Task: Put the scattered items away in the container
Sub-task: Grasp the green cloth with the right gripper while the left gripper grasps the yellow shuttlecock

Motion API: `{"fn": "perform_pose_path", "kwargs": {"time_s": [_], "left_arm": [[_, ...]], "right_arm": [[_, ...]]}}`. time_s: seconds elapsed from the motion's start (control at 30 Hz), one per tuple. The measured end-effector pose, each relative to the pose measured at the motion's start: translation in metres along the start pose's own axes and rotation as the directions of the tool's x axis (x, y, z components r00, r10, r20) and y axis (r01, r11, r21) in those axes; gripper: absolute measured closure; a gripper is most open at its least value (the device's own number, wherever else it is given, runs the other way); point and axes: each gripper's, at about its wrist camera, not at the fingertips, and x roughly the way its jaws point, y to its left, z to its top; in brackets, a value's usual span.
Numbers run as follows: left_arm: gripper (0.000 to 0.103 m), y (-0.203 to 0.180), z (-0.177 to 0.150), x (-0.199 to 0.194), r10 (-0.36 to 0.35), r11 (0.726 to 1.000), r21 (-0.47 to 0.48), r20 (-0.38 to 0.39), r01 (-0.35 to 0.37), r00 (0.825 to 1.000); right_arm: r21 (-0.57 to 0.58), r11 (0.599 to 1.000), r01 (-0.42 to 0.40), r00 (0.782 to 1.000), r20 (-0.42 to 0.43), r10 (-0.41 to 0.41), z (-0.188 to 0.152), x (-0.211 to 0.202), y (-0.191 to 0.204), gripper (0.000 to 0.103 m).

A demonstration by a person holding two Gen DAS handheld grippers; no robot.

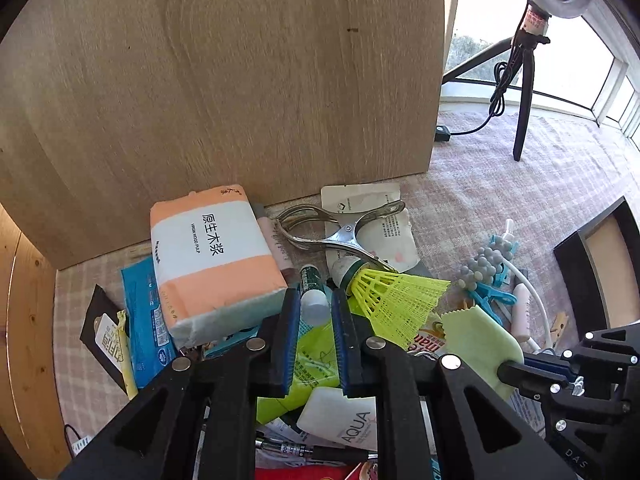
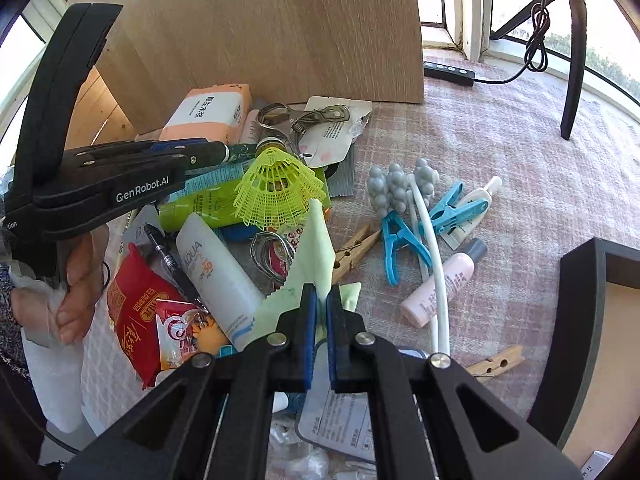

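With my left hand-held gripper (image 1: 316,312) I am pinching a small green tube (image 1: 313,295) beside the tissue pack (image 1: 212,260); my right hand-held gripper (image 2: 320,304) is clamping the pale green cloth (image 2: 316,252), the dark tray (image 2: 592,320) lying to its right.

I see a matt woven cloth (image 2: 500,128) w/ faint pink checks under the clutter. Behind it, smooth wood-grain board (image 1: 240,80). Shiny metal clamp (image 1: 340,232), neon yellow plastic mesh shuttlecock (image 2: 276,194), soft pale green cloth (image 2: 316,256), rough bare-wood peg (image 2: 354,252), glossy white plastic tube (image 2: 216,276).
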Motion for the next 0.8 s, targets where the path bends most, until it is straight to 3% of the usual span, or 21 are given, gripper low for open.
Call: {"fn": "perform_pose_path", "kwargs": {"time_s": [0.07,0.17,0.23,0.37,0.4,0.43,0.47,0.53,0.8], "left_arm": [[0.044,-0.014,-0.007,-0.005,-0.004,0.998,0.059,0.013,0.003,1.000],[0.039,-0.035,-0.014,-0.005,0.002,0.991,0.136,0.013,-0.004,1.000],[0.036,-0.041,-0.015,-0.003,-0.005,0.990,0.143,0.000,0.005,1.000],[0.034,-0.043,-0.012,0.013,0.052,0.989,0.141,-0.038,-0.046,0.998],[0.035,-0.041,-0.011,0.020,0.064,0.989,0.133,-0.053,-0.057,0.997],[0.048,-0.040,-0.010,0.026,0.078,0.990,0.123,-0.067,-0.070,0.995],[0.074,-0.037,-0.008,0.033,0.093,0.991,0.109,-0.086,-0.083,0.992],[0.098,-0.029,-0.007,0.043,0.098,0.994,0.067,-0.121,-0.091,0.988],[0.102,-0.001,-0.010,0.011,0.032,0.999,-0.033,-0.071,-0.035,0.997]], "right_arm": [[-0.001,1.000,0.001,1.000,-0.002,-0.001,0.000,-0.001,-0.002,0.098],[0.002,1.000,0.000,1.000,-0.004,0.000,0.000,-0.001,-0.003,0.098],[0.003,1.000,0.001,1.000,-0.004,-0.001,0.001,0.002,-0.003,0.098],[0.002,1.000,0.007,1.000,-0.007,-0.007,0.001,0.004,-0.003,0.098],[0.003,1.000,0.006,1.000,-0.009,-0.006,0.001,0.004,-0.004,0.098],[0.003,1.000,0.008,1.000,-0.011,-0.008,0.000,0.004,-0.004,0.098],[0.004,1.000,0.009,1.000,-0.012,-0.009,0.000,0.005,-0.005,0.098],[0.009,1.000,0.011,1.000,-0.016,-0.011,0.001,0.007,-0.006,0.098],[0.047,0.999,-0.023,1.000,0.019,0.022,0.002,-0.004,-0.005,0.099]]}}
